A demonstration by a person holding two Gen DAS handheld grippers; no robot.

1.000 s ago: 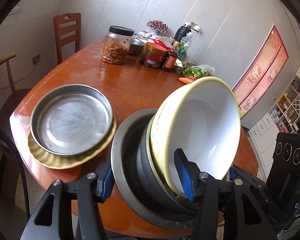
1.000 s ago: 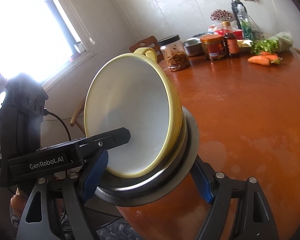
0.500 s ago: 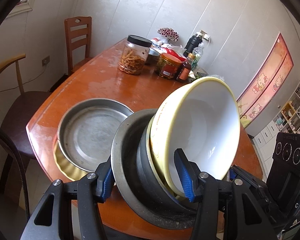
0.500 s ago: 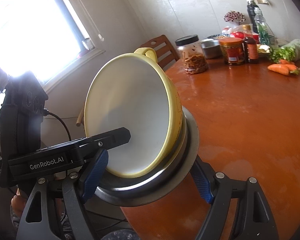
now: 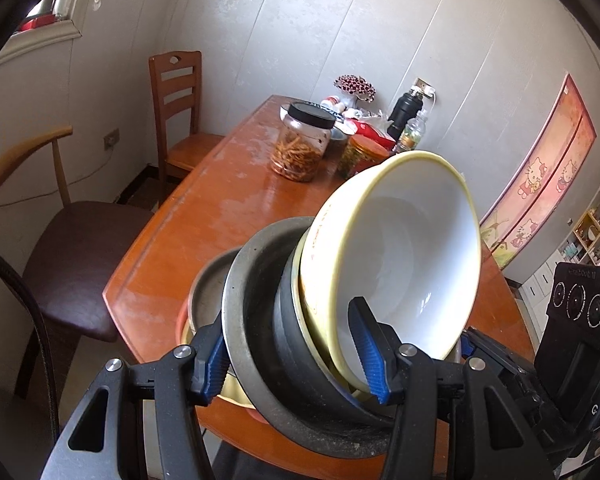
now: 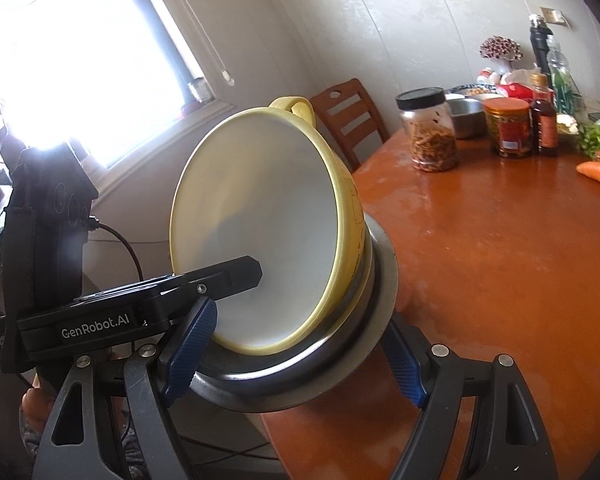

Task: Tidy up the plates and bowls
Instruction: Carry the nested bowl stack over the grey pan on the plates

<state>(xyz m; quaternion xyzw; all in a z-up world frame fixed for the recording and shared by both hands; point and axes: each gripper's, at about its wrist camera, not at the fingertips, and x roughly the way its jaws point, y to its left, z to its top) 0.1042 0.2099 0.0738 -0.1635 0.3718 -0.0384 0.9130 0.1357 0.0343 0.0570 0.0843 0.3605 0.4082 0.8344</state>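
Both grippers, left (image 5: 292,354) and right (image 6: 292,356), pinch the tilted nested stack: yellow ceramic bowl (image 5: 400,256) inside grey metal basin (image 5: 260,320). Further tilt could slide the bowl out over the worktop (image 6: 500,260).

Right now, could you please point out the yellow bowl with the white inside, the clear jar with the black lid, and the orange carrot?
Yellow bowl with white inside (image 6: 260,236): right wrist view, white inner wall.
Clear jar with black lid (image 5: 300,148): left wrist view, glass side.
Orange carrot (image 6: 596,172): right wrist view, body.

Yellow bowl (image 5: 396,248) white inside, grey steel bowl (image 5: 256,316), blue-padded black fingers (image 5: 366,350), orange-brown table (image 6: 500,240)
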